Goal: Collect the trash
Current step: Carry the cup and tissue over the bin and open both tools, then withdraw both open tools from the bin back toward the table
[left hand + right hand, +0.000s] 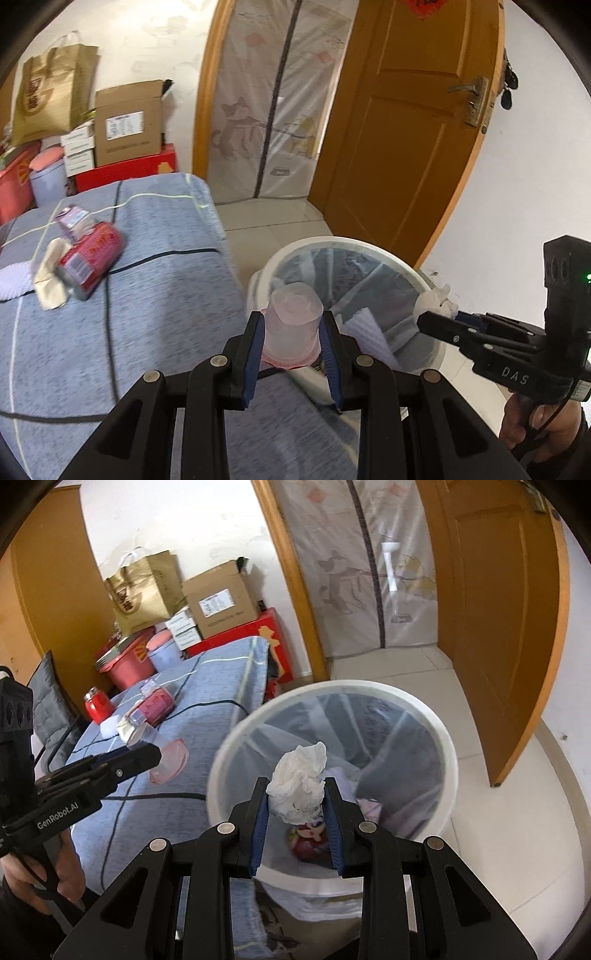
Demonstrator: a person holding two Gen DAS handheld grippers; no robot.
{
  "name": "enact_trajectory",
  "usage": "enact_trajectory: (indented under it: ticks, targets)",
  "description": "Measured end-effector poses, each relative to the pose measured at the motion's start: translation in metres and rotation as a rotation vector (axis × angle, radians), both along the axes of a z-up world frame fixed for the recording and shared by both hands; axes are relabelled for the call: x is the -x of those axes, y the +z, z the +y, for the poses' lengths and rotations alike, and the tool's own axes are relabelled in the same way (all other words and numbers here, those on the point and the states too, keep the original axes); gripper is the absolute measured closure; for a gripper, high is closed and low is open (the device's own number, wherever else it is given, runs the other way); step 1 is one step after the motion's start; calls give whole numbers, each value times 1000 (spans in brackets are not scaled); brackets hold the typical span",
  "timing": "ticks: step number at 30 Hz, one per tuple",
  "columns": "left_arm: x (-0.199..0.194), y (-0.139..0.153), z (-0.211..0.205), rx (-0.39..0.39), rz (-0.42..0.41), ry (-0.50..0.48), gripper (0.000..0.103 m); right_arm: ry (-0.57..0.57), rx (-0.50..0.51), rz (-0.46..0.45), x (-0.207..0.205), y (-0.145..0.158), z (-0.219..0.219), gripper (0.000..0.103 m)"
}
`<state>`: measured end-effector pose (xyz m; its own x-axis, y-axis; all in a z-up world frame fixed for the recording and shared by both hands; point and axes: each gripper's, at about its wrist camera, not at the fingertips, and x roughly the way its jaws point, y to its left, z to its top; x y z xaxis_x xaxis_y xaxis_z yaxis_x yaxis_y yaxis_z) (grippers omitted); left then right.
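**Cup and Tissue Held at the Bin**

Tiled floor (480,830), white walls, an orange wooden door (406,129) standing ajar beside a zipped translucent door curtain (273,110). Blue-grey checked bed (129,314) filling the left side, with stacked cardboard boxes (129,122), a gold paper bag (51,96) and red boxes piled against the wall behind it.

Just beside the bed's edge, on the floor: a white round trash bin (448,760) lined with a clear bag, already holding a reddish wrapper or packet and some pale paper at the bottom.

Left gripper (291,332) at the bin's near rim, fingers (255,347) clamped on a translucent pink plastic cup (293,325), held upside down, base pointing away from the camera. Right gripper (295,812) over the bin's opening, fingers (260,823) clenched on a crumpled white tissue (299,786). A hand (543,424) wrapped around the right gripper's handle, seen low at the edge of the left wrist view.

Left on the bed, well apart from the bin: a red drink can (92,266) lying on its side, touching a small purple-and-white carton (72,219) and a crumpled beige wrapper (48,280); near the far corner, a red jar (96,705) standing upright.
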<state>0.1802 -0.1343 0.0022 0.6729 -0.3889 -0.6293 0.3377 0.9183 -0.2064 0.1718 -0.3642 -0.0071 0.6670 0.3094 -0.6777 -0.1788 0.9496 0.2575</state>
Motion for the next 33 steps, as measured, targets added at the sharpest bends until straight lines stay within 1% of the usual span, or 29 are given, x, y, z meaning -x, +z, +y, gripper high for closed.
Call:
enact_trajectory:
  ticks: [12, 14, 16, 18, 24, 28, 30, 33]
  targets:
    - [-31, -15, -43, -8, 30, -84, 72, -38, -1, 44, -12, -17, -22, 72]
    - [-35, -17, -47, -12, 32, -90, 72, -49, 9, 46, -15, -19, -23, 68]
    - [-39, -19, -49, -10, 36, -89, 72, -58, 19, 41, -15, -19, -23, 56]
    - [-43, -21, -50, -8, 38, -86, 72, -60, 14, 31, -15, -18, -25, 54]
    - [-44, -23, -46, 1, 41, -75, 71, -63, 21, 27, -16, -17, -27, 54]
    - [-40, -20, -36, 27, 42, -69, 71, -58, 13, 15, -13, -12, -26, 54]
    - [-36, -19, -30, 51, 45, -71, 71, -49, 1, 5, -11, -9, -24, 54]
    - [-29, -15, -21, 57, 40, -58, 71, -32, -9, -6, -8, -4, -18, 54]
